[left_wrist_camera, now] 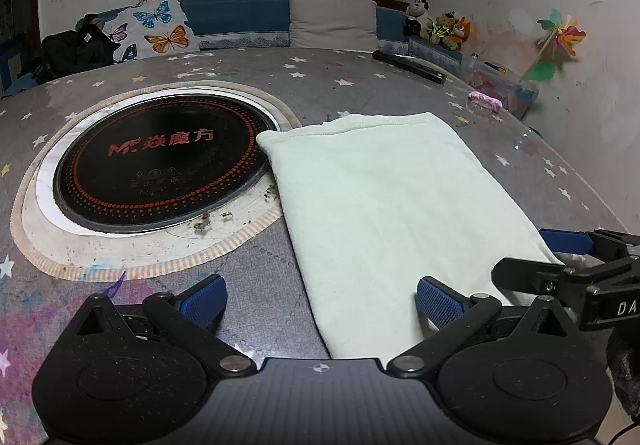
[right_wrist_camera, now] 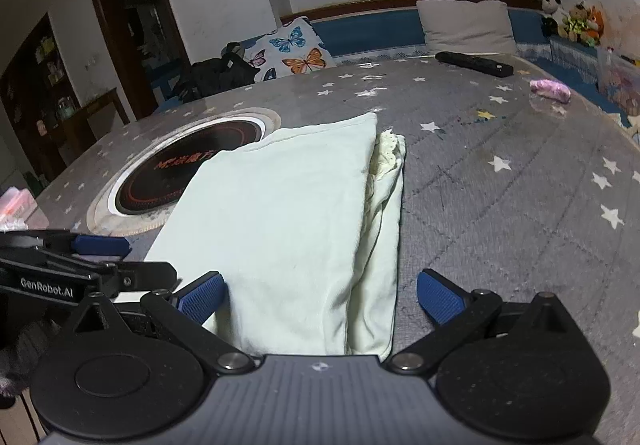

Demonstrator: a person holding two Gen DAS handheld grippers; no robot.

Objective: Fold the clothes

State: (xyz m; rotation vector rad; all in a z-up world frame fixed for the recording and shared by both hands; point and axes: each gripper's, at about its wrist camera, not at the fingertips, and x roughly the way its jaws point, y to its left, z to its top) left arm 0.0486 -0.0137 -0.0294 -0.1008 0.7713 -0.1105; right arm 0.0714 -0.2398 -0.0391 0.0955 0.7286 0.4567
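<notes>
A pale green garment (left_wrist_camera: 384, 205) lies folded into a long rectangle on the grey star-patterned table; it also shows in the right wrist view (right_wrist_camera: 288, 221), with layered edges and a lace trim (right_wrist_camera: 390, 149) showing along its right side. My left gripper (left_wrist_camera: 320, 303) is open at the garment's near left corner, its right finger over the cloth. My right gripper (right_wrist_camera: 320, 299) is open, its jaws straddling the garment's near end. The right gripper shows at the right edge of the left wrist view (left_wrist_camera: 568, 257), and the left gripper at the left edge of the right wrist view (right_wrist_camera: 96, 257).
A round black induction hob (left_wrist_camera: 160, 161) is set into the table left of the garment, whose far corner overlaps its rim. A black remote (right_wrist_camera: 474, 63) and a pink wrapped object (right_wrist_camera: 550, 89) lie at the far right. Cushions and plush toys (left_wrist_camera: 444, 25) line the bench behind.
</notes>
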